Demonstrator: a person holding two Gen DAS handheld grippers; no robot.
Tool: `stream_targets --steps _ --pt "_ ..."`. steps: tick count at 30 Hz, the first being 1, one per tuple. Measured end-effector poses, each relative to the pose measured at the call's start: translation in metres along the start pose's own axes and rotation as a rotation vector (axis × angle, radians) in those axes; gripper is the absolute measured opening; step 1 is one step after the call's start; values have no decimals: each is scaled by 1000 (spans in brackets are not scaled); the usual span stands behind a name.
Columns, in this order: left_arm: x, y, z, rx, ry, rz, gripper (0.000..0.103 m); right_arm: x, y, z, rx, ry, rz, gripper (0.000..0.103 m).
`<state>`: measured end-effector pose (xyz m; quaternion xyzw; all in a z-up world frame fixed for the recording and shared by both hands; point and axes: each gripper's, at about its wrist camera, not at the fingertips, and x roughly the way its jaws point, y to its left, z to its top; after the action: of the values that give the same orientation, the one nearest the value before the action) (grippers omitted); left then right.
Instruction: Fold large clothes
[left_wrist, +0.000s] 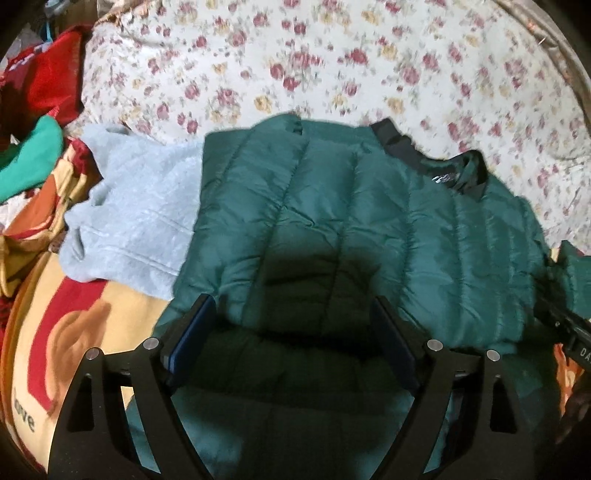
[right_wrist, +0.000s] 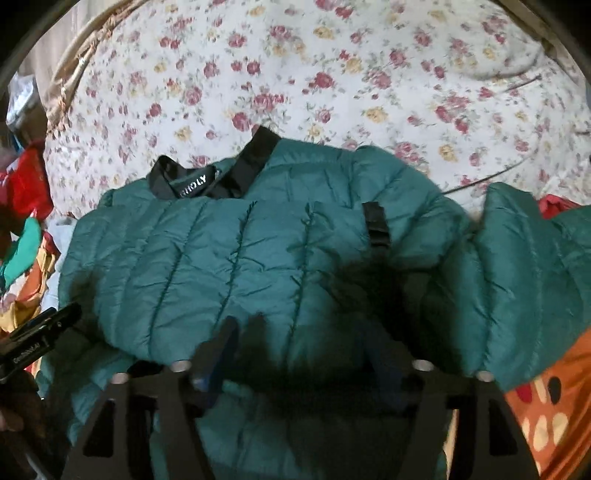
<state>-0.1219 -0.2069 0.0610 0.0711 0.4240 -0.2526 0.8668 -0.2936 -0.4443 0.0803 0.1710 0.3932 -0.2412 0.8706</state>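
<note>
A green quilted puffer jacket (left_wrist: 332, 206) lies spread across a bed, its black collar (right_wrist: 207, 177) at the far edge, resting on a white quilt printed with red and yellow roses (left_wrist: 332, 55) that covers the far half of the bed. The near part of the bed carries a cream and red blanket (left_wrist: 55, 332) with the lettering "ove" showing at the near left. A pale blue fleece garment (left_wrist: 129, 206) sits just left of the jacket, partly under its edge. Further left is a heap of clothes, among them a red piece (left_wrist: 48, 85) and a bright green one (left_wrist: 29, 158). On the right, an orange fabric with cream spots (right_wrist: 546, 417) shows beneath the jacket's sleeve (right_wrist: 528, 266). The left gripper (left_wrist: 291, 332) hovers over the near hem of the jacket, jaws spread wide with nothing pinched between them. The right gripper (right_wrist: 299, 354) hangs over the near edge of the jacket further right, jaws apart and not pressing the fabric; this view is blurred. The room beyond the bed is dark and cannot be made out.
</note>
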Motion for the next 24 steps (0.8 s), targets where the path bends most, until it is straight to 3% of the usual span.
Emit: stream_targets --steps 8,24 --pt "-37 -11 -14 23 -30 -11 85 -30 17 -17 -6 -24 22 71" --pt "-71 -15 -43 34 -46 -22 85 -60 35 -53 -47 -8 14 71"
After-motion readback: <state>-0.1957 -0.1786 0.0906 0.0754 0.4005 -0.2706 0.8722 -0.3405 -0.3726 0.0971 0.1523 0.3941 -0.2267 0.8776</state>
